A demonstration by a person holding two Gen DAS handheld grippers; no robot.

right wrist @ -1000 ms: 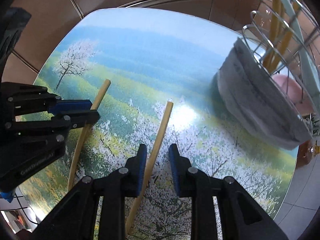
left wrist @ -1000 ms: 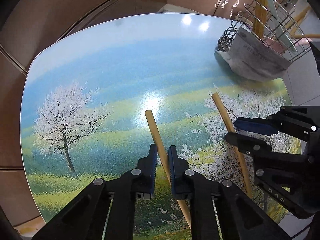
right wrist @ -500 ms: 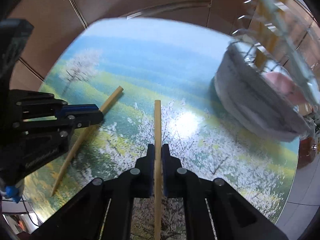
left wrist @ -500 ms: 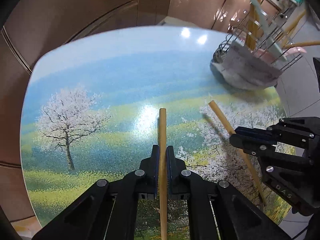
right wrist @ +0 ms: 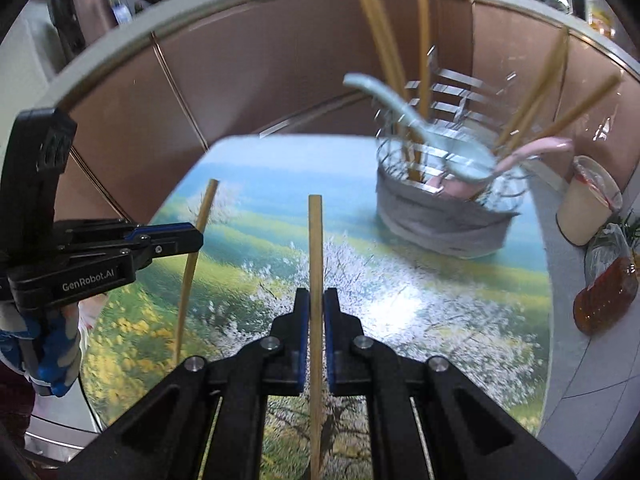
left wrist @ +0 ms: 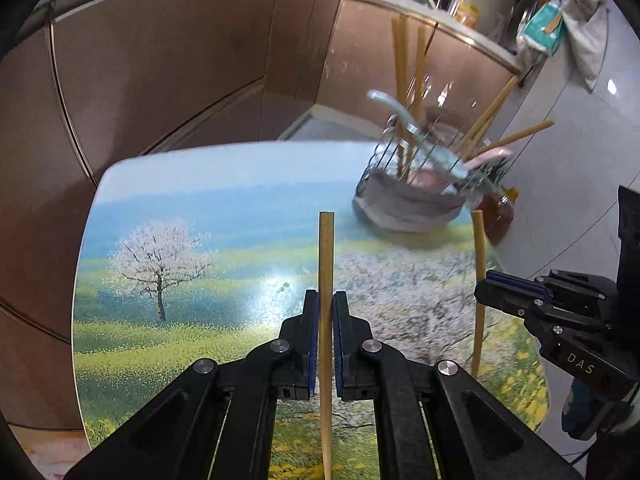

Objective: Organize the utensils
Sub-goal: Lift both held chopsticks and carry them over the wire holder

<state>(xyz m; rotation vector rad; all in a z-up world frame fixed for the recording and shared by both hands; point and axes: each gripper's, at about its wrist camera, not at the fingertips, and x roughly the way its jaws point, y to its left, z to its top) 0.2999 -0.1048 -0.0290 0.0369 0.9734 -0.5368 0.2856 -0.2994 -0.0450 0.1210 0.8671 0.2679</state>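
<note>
Utensil basket (left wrist: 412,200) stands on the table's (left wrist: 180,320) far right.

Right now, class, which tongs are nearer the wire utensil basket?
Right. The right tongs, shut on a chopstick, sit closer, with the wire utensil basket ahead to their right; the left tongs are farther out on the other side.

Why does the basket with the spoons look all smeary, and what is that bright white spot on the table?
Left wrist view: the wire basket is smeared by motion blur, while the chopstick in the left gripper stays sharp. Right wrist view: the basket is blurred too, and the white patch on the table is lamp glare. Both views bend straight edges, being fisheye.
</note>
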